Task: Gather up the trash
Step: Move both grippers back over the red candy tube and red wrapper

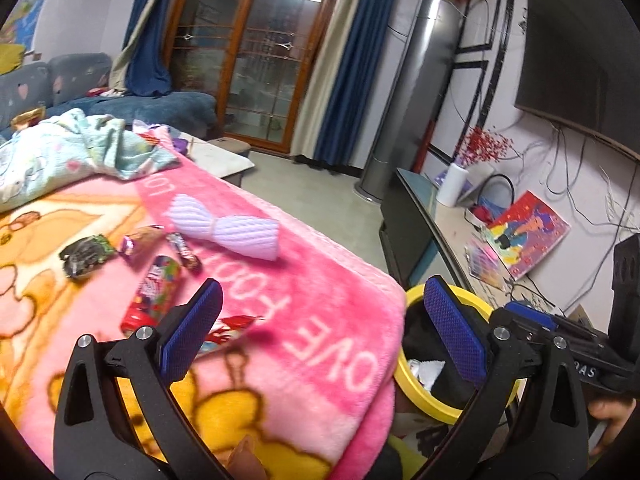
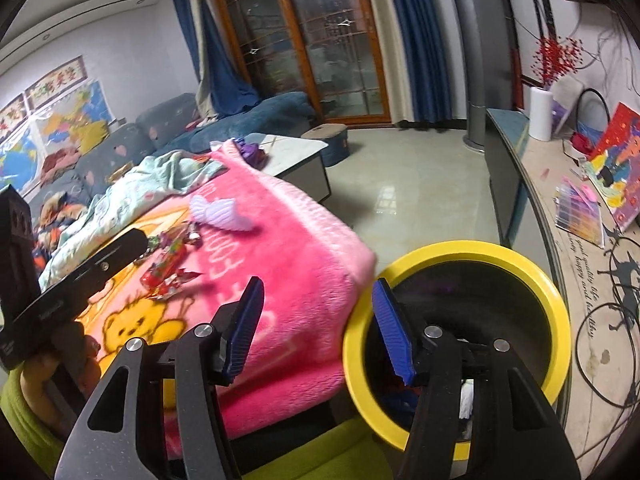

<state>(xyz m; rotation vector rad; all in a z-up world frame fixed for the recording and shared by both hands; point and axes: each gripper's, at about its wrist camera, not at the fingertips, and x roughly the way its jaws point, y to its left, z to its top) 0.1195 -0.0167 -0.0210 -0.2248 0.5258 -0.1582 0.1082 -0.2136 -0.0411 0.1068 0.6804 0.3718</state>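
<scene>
Left claw (image 1: pixel 324 320): released, jaws spread wide, nothing between the blue pads. It hangs above the near corner of the pink blanket (image 1: pixel 320 288). Its right finger overlaps the yellow-rimmed bin (image 1: pixel 472 300), which stands just beside the blanket edge; white scrap shows inside it.

Ahead and to the left of this claw, the trash lies on the blanket: a red candy tube (image 1: pixel 154 292) nearest, a flattened red wrapper (image 1: pixel 234 326) just beside the left finger, then a dark striped bar wrapper (image 1: pixel 185 252), a purple-ended wrapper (image 1: pixel 138 242) and a crumpled green-black wrapper (image 1: pixel 86 256). Beyond them rests a lilac knitted bow (image 1: pixel 224 230).

Right claw (image 2: pixel 318 324): released, empty, jaws apart. It hovers over the gap between blanket (image 2: pixel 288 280) and bin (image 2: pixel 532 280), the right finger over the bin's dark opening. The wrappers (image 2: pixel 168 268) lie ahead to its left, the bow (image 2: pixel 220 212) further on.
</scene>
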